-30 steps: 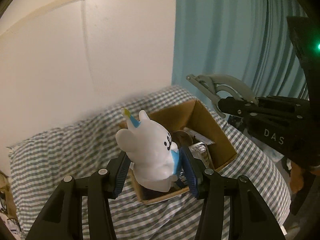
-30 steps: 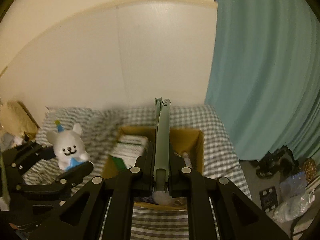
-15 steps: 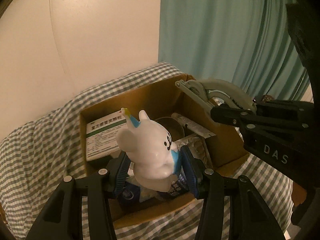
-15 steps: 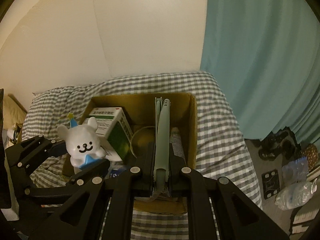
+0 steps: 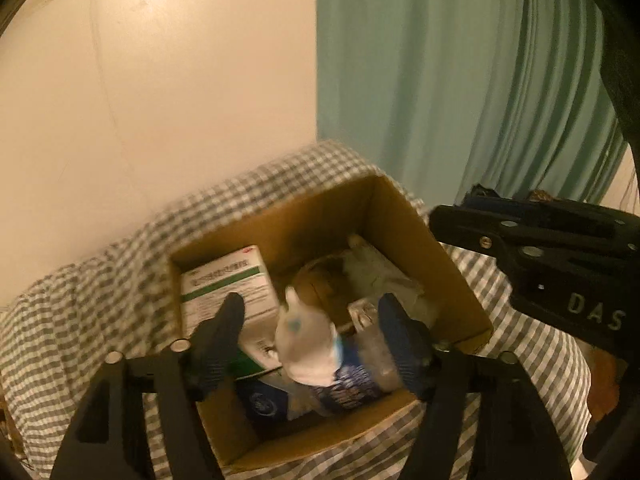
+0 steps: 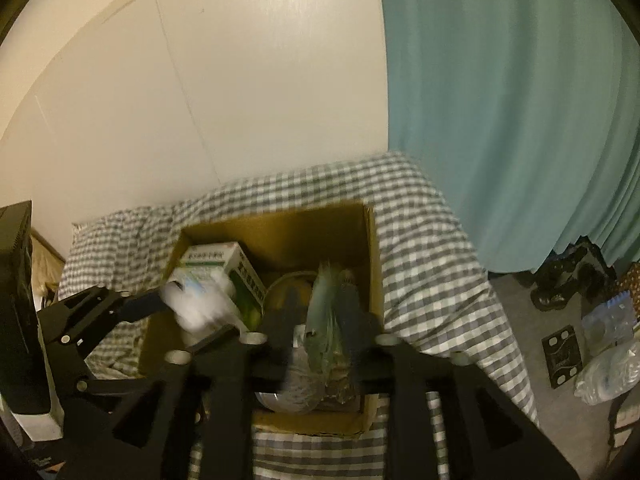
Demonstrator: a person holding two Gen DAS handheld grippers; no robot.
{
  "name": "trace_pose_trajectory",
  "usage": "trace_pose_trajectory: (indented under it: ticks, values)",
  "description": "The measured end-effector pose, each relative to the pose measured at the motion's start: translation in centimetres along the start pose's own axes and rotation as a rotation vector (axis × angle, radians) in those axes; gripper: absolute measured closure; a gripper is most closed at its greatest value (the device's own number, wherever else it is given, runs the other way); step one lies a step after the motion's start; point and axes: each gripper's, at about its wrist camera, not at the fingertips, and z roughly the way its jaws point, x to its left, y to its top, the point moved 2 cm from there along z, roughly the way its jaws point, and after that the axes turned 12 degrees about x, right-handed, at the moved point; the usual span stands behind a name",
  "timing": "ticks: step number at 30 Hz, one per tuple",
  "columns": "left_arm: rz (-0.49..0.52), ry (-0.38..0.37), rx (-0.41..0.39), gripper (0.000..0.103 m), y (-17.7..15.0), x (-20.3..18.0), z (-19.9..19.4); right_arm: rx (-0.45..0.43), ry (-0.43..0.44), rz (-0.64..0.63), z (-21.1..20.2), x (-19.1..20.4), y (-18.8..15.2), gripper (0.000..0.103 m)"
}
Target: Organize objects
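Note:
An open cardboard box sits on a checked cloth. My left gripper hangs over its near side, jaws opening. The white bunny toy is blurred between the fingers with a gap on each side, tipping down into the box. In the right wrist view the bunny toy is a white smear beside the left gripper. My right gripper is over the box's right half, jaws opening. The grey-green plastic tool is blurred and loose between them. A green-and-white carton stands inside.
The box also holds a round brown bowl, a blue printed packet and clear wrappers. The checked cloth drops off at the right toward a teal curtain. Shoes and a plastic bottle lie on the floor.
Both grippers came down closer over the box and their jaws spread. The bunny toy left the left pads and tipped downward. The grey-green tool came loose from the right pads.

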Motion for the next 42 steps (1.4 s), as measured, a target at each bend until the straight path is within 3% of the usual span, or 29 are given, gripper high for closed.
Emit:
trace_pose_trajectory:
  ticks: [3, 6, 10, 12, 14, 16, 23, 28, 36, 42]
  values:
    - [-0.03, 0.0, -0.019, 0.028, 0.1, 0.9, -2.0, -0.038, -0.001, 0.005, -1.8, 0.3, 0.2, 0.065]
    - [-0.056, 0.031, -0.068, 0.019, -0.2, 2.2, -4.7, -0.069, -0.002, 0.002, -3.6, 0.9, -0.1, 0.063]
    - [-0.083, 0.067, -0.115, 0.019, -0.5, 3.7, -8.3, -0.12, -0.034, -0.029, -6.5, 2.4, -0.7, 0.048]
    - [-0.083, 0.089, -0.143, 0.018, -0.9, 4.3, -10.6, -0.15, -0.042, -0.039, -8.1, 3.3, -1.2, 0.047]
    - [-0.086, 0.124, -0.17, 0.005, -1.3, 5.2, -12.7, -0.178, -0.04, -0.042, -9.8, 4.1, -1.7, 0.041]
    - [-0.103, 0.15, -0.212, 0.003, -1.9, 6.1, -14.7, -0.221, -0.067, -0.043, -11.8, 5.2, -2.5, 0.029]
    - [-0.16, 0.204, -0.299, 0.0, -5.0, 8.2, -20.5, -0.325, -0.101, -0.093, -15.9, 8.5, -4.9, 0.012]
    - [-0.214, 0.249, -0.34, 0.0, -8.2, 9.0, -21.6, -0.325, -0.038, -0.045, -15.3, 9.6, -7.4, 0.0]
    - [-0.353, 0.294, -0.369, 0.0, -13.3, 10.6, -19.6, -0.289, -0.059, -0.114, -12.8, 11.9, -9.5, 0.0]
    - [-0.367, 0.34, -0.339, 0.0, -15.4, 11.5, -17.1, -0.3, -0.083, -0.17, -10.9, 13.0, -10.1, 0.0]
